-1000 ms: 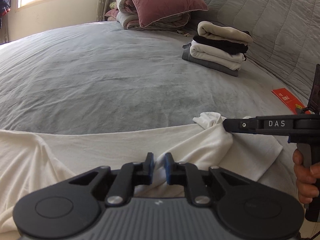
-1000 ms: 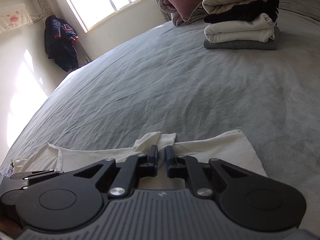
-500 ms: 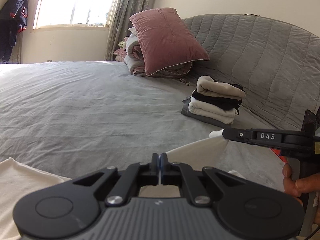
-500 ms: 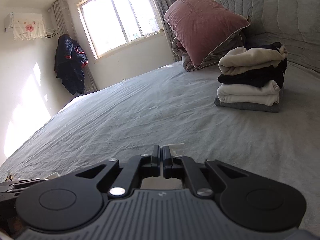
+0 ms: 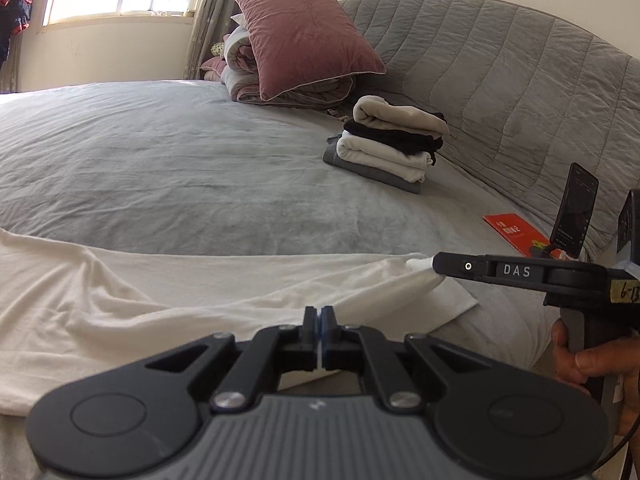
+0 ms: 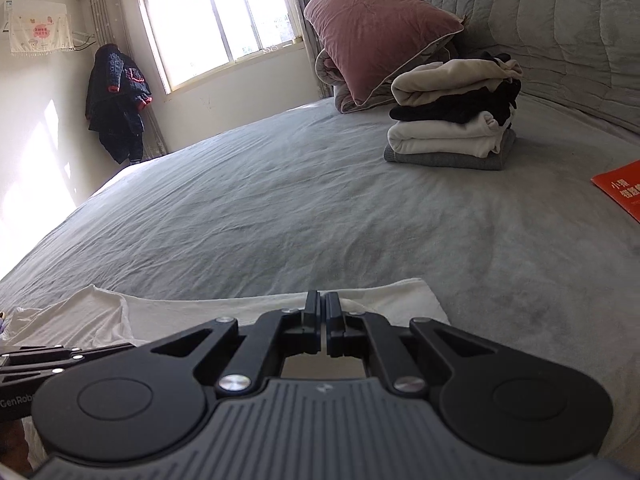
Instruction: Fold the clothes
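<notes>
- Left wrist view: the left gripper (image 5: 319, 314) has its jaws pressed together on an edge of the white garment (image 5: 120, 300), which lies spread across the near part of the grey bed (image 5: 200, 168)
- Same view, at the right: the right gripper (image 5: 436, 266), marked DAS, pinches a corner of the garment, and the cloth runs taut between the two tools; a hand (image 5: 580, 364) grips its handle
- Farther back, a stack of folded clothes (image 5: 392, 142) sits near the quilted headboard (image 5: 500, 60), with a pink pillow (image 5: 308, 36) on rolled bedding behind it and a red booklet (image 5: 516, 234) on the sheet
- Right wrist view: the right gripper (image 6: 323, 304) is closed on the garment's edge (image 6: 400, 296); the cloth trails off to the left (image 6: 80, 312)
- The folded stack (image 6: 452, 120) stands well apart from the garment, the pillow (image 6: 376, 28) behind it, a dark jacket (image 6: 116, 104) hanging beside the window (image 6: 216, 20)
</notes>
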A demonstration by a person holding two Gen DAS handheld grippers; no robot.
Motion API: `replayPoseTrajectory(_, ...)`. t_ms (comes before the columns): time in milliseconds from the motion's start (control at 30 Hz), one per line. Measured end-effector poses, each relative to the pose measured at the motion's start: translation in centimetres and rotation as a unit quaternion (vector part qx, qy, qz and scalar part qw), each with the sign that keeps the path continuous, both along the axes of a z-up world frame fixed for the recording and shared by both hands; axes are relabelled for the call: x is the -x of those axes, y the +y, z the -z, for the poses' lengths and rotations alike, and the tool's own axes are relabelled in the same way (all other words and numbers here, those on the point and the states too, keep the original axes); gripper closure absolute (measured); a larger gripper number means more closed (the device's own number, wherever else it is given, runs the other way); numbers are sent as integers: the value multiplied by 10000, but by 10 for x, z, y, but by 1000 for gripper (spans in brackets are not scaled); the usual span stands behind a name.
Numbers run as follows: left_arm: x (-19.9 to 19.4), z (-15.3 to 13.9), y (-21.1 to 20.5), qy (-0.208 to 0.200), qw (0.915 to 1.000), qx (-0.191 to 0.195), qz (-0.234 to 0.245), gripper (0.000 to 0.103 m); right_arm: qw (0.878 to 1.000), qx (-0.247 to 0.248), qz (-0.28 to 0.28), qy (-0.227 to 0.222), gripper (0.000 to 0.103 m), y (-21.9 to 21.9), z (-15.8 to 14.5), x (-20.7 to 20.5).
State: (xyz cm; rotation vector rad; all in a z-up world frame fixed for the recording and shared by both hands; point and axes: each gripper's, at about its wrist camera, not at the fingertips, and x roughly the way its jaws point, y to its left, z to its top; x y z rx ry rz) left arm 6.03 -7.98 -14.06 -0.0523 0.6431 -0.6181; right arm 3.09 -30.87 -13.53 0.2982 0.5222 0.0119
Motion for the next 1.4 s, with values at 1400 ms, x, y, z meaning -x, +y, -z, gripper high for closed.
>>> replayPoseTrajectory(1400,4,1,64,107,9934,15,-1139,64,9984,557,-73,-51,65,24,17,20)
